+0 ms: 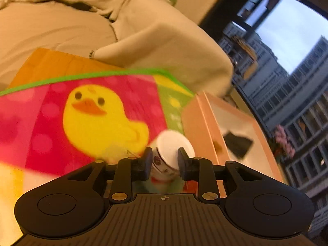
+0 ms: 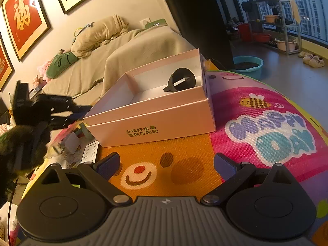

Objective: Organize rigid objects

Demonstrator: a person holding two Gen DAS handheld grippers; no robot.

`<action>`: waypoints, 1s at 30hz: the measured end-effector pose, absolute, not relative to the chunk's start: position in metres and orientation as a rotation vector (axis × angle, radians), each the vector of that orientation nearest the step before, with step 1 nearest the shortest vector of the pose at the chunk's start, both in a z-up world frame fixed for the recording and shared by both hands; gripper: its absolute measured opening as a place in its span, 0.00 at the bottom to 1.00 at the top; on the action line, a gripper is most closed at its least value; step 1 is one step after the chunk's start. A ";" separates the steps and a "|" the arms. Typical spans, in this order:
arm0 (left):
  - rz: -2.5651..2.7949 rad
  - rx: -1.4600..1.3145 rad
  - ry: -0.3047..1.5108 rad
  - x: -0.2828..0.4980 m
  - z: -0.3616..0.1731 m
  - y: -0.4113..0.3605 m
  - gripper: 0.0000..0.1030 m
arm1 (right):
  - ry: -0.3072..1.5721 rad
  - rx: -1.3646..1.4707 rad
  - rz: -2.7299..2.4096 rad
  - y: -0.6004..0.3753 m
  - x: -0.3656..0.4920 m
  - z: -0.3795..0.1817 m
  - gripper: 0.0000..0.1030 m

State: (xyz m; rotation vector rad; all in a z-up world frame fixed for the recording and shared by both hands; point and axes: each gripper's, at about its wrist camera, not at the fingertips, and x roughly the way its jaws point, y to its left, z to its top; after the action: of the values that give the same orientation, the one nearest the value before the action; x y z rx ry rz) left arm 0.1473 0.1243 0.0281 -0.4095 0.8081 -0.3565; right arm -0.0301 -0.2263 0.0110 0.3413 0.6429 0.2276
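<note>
- Left gripper has a small white cup sitting between its pads, printed band round the side, pale round face turned to the camera; whether the pads actually press on it can't be told through the blur.
- That cup hangs low over the colourful play mat, just at the 4 o'clock edge of the yellow duck print.
- At 2 o'clock from the cup stands the pink cardboard box, open-topped, white inside.
- Right gripper hovers with jaws spread wide, nothing between them, over the orange patch of the mat with the smiling bear face.
- From the right wrist view the box sits at 12 o'clock, printed lettering on its near wall, resting in a slightly larger tray of the same pink.
- Inside it, toward the far right corner, lies a black funnel-shaped piece tipped on its side with a pale strip across its mouth.
- Over at 9 o'clock the left gripper shows as a dark blur, above a clutter of small white items on the mat.
- Beyond the box: a sofa draped in beige cloth.
</note>
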 end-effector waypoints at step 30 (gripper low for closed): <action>-0.560 -0.353 0.915 -0.051 0.026 0.074 0.33 | 0.647 0.341 0.213 -0.227 -0.030 0.011 0.95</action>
State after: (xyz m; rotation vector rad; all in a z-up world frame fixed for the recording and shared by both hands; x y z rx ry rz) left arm -0.0512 0.0741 0.0259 -0.3526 0.9155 -0.5596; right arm -0.0303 -0.2274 0.0110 0.3413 0.6465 0.2129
